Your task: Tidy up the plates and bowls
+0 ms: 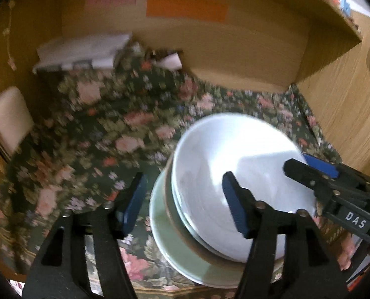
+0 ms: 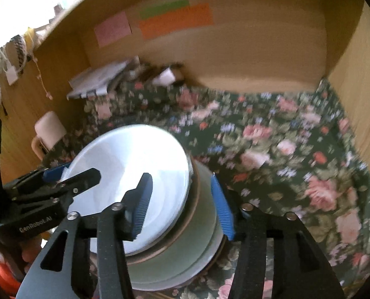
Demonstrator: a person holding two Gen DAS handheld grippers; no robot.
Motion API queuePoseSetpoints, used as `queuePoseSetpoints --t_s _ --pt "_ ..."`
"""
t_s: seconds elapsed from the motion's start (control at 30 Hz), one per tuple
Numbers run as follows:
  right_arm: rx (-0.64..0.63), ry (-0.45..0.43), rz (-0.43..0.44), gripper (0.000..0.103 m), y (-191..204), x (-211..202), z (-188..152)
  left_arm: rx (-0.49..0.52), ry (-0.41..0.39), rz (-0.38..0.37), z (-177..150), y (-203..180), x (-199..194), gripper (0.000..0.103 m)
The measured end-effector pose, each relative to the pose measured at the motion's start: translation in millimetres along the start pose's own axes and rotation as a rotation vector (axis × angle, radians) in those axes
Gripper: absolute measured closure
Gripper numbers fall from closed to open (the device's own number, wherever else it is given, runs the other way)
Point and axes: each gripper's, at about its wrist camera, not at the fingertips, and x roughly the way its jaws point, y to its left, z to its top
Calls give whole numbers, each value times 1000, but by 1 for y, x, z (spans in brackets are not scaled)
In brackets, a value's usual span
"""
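**Both grippers straddle the bowl stack**

The white bowl [image 1: 234,174] sits nested on a green bowl [image 2: 185,256] near the front of the floral cloth [image 1: 97,124]. The left gripper [image 1: 185,201] and right gripper [image 2: 182,204] each straddle an opposite rim, fingers apart, probably to lift the stack evenly. Blur hides the lower rims, and contact cannot be judged.
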Motion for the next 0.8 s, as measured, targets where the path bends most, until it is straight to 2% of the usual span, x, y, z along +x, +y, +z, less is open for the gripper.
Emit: queuePoseSetpoints --t_s 0.2,0.33,0.4,0.47,0.57,0.63,0.8 --pt "-36 -136 10 51 14 -47 10 17 -145 -12 7 -1 -49 32" --pt "-77 -237 17 48 28 -77 11 32 -268 -20 8 -3 -88 23" --pt "-99 -279 14 39 36 -89 9 33 -321 -19 5 -3 -105 22" --pt "-110 -323 13 30 41 -101 6 36 -367 -28 3 -4 -120 12" --pt "-127 -376 3 24 48 -114 2 43 -433 -19 -4 -6 -138 8" --pt "-138 -404 -7 17 53 -120 0 51 -462 -19 -8 -8 -146 2" --pt "-142 -452 -31 0 58 -131 -7 50 -512 -8 -18 -6 -160 0"
